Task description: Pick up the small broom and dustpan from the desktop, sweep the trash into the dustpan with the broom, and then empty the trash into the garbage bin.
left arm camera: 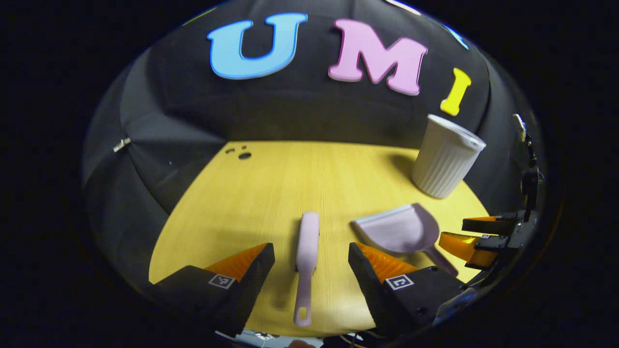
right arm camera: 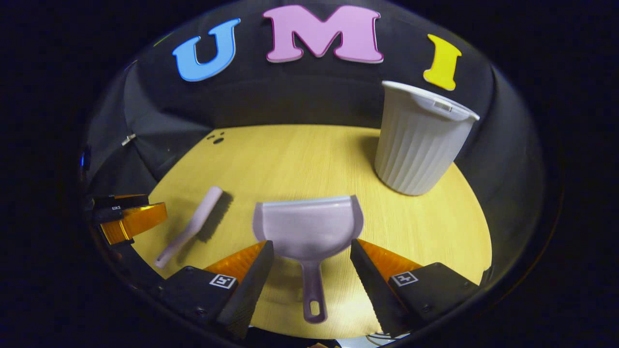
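Left tongs (left arm camera: 311, 258): spread wide and pinching nothing; they hover above the near edge of the surface, one finger on each side of the broom without touching it. In the right gripper view they show at the left edge of the surface (right arm camera: 126, 218), near the broom.

Right tongs (right arm camera: 312, 256): spread wide and pinching nothing; they hover above the near edge, the dustpan's handle lying between the two fingers, apart from both. In the left gripper view they show at the right edge (left arm camera: 476, 237), just beside the dustpan's handle.

Broom (left arm camera: 306, 263): pale pink, lying flat on the surface near its near edge, left of the dustpan, handle end with its hanging hole toward the near edge. In the right gripper view (right arm camera: 191, 225) its dark bristles face the dustpan side.

Dustpan (right arm camera: 308, 229): pale lilac, resting flat on the surface near the middle of the near edge, open mouth toward the far edge, handle toward the near edge. It lies apart from the broom.

Garbage bin (right arm camera: 416, 147): white, ribbed, upright near the far right corner of the surface, well apart from the dustpan, with a white lid on top.

Surface (left arm camera: 271, 188): yellow wood grain; a few small dark spots sit near its far left corner (left arm camera: 242, 153), too small to tell what they are.
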The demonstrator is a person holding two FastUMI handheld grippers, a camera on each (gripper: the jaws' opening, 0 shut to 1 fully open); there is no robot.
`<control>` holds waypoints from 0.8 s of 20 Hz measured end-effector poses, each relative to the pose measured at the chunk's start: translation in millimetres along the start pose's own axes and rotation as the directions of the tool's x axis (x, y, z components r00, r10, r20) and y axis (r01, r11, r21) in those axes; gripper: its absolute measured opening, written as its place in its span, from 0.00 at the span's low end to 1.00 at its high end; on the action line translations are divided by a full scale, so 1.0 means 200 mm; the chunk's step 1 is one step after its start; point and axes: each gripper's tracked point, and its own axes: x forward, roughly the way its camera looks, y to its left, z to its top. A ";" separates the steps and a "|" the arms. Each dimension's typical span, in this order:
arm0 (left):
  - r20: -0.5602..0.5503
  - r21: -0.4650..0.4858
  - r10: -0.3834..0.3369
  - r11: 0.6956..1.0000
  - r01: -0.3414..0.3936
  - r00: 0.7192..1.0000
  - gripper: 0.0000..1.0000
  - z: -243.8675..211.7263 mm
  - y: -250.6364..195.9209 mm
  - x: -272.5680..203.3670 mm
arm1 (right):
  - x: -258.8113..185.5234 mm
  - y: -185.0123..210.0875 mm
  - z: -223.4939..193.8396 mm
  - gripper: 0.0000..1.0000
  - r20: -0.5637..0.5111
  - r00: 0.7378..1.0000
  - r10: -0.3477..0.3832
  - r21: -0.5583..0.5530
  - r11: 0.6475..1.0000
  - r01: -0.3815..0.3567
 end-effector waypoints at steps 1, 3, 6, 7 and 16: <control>0.061 0.008 0.013 1.000 -0.013 0.998 0.96 0.05 0.00 -0.08 | -0.06 0.01 0.06 1.00 0.046 0.999 -0.004 -0.018 1.000 0.004; 0.200 0.018 0.017 1.000 -0.021 0.980 0.97 0.19 -0.02 -0.24 | -0.21 0.03 0.20 0.99 0.164 0.986 -0.009 -0.051 0.999 0.017; 0.299 -0.014 0.016 1.000 -0.013 0.954 0.96 0.27 -0.07 -0.46 | -0.44 0.12 0.36 0.99 0.318 0.948 0.010 -0.100 0.995 0.023; 0.321 -0.032 0.014 0.999 -0.004 0.947 0.96 0.29 -0.08 -0.53 | -0.51 0.14 0.38 0.99 0.350 0.936 0.018 -0.121 0.992 0.026; 0.392 0.017 0.007 1.000 -0.014 0.920 0.96 0.16 -0.11 -0.86 | -0.69 0.39 -0.04 0.98 0.341 0.938 0.062 -0.148 0.989 -0.011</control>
